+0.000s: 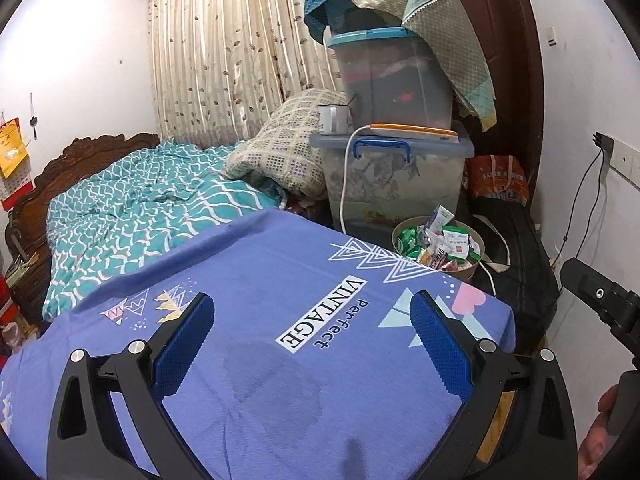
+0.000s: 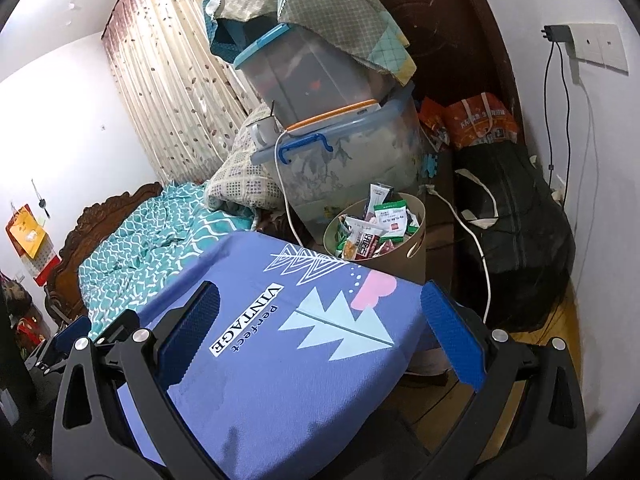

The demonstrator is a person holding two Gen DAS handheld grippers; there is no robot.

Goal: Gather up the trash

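left gripper [image 1: 312, 344], right gripper [image 2: 320, 336] level (jaws spread)

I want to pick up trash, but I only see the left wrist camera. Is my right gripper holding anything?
Observer: No. The right gripper is open with nothing between its fingers, over a corner of the purple cloth.
Operator: Does the beige bin with the wrappers have a handle?
Observer: Yes, the right wrist view shows a slot cut into its side wall, near the rim.
Operator: What's under that cloth corner?
Observer: Wooden floor, orange-brown, running past the corner.
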